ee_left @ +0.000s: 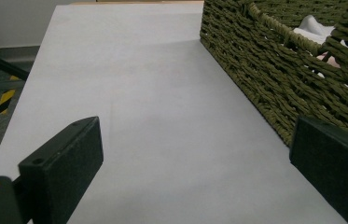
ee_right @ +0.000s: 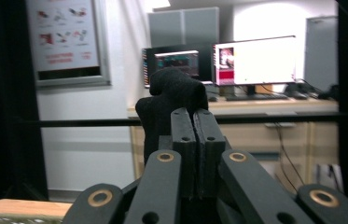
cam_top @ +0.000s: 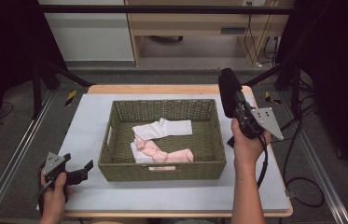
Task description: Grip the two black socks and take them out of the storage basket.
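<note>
High view: right gripper (cam_top: 228,88) is clenching a black sock (cam_top: 227,81), holding it raised beside the far right corner of the green woven basket (cam_top: 162,170). Basket is sitting mid-mat, holding 1 white sock (cam_top: 162,128) and pink socks (cam_top: 164,154). Left gripper (cam_top: 79,169) is resting released on the grey mat (cam_top: 87,121), just beside the basket's near left corner.

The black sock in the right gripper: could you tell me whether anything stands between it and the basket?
Nothing visible does. The black sock hangs in the right gripper above the green woven basket's far right corner, whose top is open.
</note>
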Demonstrator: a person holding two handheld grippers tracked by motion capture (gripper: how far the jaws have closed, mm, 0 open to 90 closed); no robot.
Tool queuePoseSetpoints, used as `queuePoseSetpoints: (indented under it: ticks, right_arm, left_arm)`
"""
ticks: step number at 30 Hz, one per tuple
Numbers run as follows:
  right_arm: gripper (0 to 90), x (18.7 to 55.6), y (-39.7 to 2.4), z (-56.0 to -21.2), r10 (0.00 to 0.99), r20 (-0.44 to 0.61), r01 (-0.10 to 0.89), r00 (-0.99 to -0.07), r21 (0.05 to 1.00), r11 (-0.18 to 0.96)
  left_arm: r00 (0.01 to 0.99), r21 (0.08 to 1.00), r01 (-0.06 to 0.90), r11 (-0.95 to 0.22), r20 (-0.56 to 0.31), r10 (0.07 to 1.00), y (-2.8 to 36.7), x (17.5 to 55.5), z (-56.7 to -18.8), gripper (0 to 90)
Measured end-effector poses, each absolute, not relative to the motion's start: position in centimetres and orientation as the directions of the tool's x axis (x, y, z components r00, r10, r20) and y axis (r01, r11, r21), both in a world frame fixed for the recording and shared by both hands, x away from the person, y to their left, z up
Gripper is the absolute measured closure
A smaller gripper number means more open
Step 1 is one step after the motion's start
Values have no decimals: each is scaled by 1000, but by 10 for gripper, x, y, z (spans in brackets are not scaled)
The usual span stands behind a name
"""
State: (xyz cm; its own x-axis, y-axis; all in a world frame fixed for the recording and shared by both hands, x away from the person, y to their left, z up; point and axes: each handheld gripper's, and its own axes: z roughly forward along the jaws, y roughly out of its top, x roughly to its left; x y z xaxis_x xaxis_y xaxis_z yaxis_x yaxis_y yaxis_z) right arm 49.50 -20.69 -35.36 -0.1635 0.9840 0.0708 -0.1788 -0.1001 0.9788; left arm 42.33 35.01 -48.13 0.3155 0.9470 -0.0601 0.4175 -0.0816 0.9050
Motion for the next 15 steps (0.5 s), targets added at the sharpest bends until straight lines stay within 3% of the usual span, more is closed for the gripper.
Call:
queuePoseSetpoints:
  ticks: [7,11,12,13,15]
  right_arm:
    - [889,493,-230,-369,990,112,-120,-83,985,-121]
    - [873,498,-241,-381,988,144,-34,-51,989,-146]
    - [833,498,-242,-382,986,157,-16,-51,987,-158]
    - [680,499,-245,-385,983,173,17,-53,985,-172]
    - [605,497,-246,-385,984,167,26,-63,986,-166]
  left_arm:
    - [311,906,417,-76,-64,948,350,423,-481,27]
    - [311,905,420,-64,-77,947,352,423,-481,24]
    - [310,905,420,-64,-77,948,352,423,-481,24]
    - [310,907,417,-64,-76,948,352,423,-481,24]
    - [310,907,416,-66,-73,948,351,423,-481,24]
